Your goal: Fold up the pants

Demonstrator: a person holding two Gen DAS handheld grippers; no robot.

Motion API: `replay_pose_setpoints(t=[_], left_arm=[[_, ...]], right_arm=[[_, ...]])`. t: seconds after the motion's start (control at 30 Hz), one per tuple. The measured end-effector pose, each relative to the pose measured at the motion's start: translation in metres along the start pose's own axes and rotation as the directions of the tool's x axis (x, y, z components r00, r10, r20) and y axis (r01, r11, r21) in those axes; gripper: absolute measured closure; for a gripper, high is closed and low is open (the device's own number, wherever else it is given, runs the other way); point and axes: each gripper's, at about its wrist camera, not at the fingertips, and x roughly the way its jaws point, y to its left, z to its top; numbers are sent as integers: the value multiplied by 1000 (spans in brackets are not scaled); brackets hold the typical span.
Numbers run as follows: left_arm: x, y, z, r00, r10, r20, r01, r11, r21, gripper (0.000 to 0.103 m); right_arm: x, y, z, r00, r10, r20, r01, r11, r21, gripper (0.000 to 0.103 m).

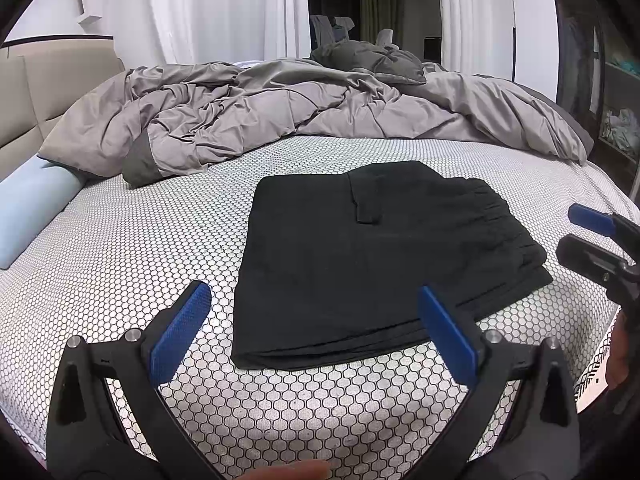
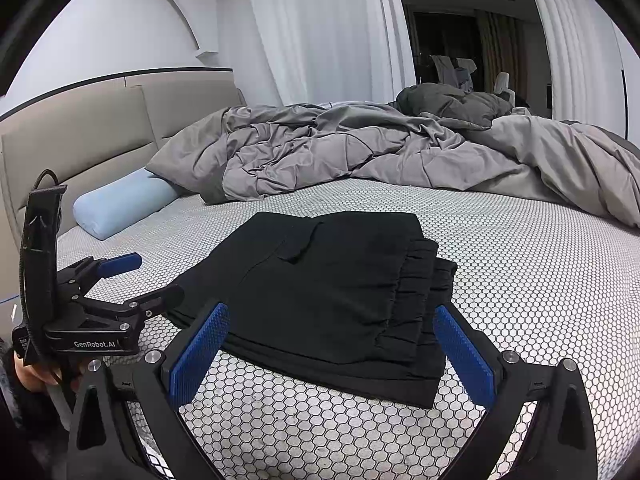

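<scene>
The black pants [image 1: 372, 256] lie folded into a flat rectangle on the honeycomb-patterned bed sheet [image 1: 132, 248]; they also show in the right wrist view [image 2: 332, 292], waistband to the right. My left gripper [image 1: 316, 320] is open and empty, held just above the near edge of the pants. My right gripper [image 2: 332, 344] is open and empty, over the near edge of the pants. The right gripper also shows at the right of the left wrist view [image 1: 588, 236], and the left gripper at the left of the right wrist view [image 2: 148, 276].
A crumpled grey duvet [image 1: 304, 116] is piled across the far side of the bed. A light blue bolster pillow [image 2: 120, 204] lies by the beige padded headboard [image 2: 100, 128]. White curtains [image 2: 320, 28] hang behind. Shelves [image 1: 616, 128] stand at the far right.
</scene>
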Motion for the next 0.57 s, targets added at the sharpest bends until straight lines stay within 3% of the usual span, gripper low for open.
replay_pose_setpoints(t=[0.57], left_arm=[[-1, 5, 0, 1000, 3, 4, -3, 1000, -8, 1]], right_arm=[[2, -3, 0, 1000, 3, -10, -4, 1000, -10, 0]])
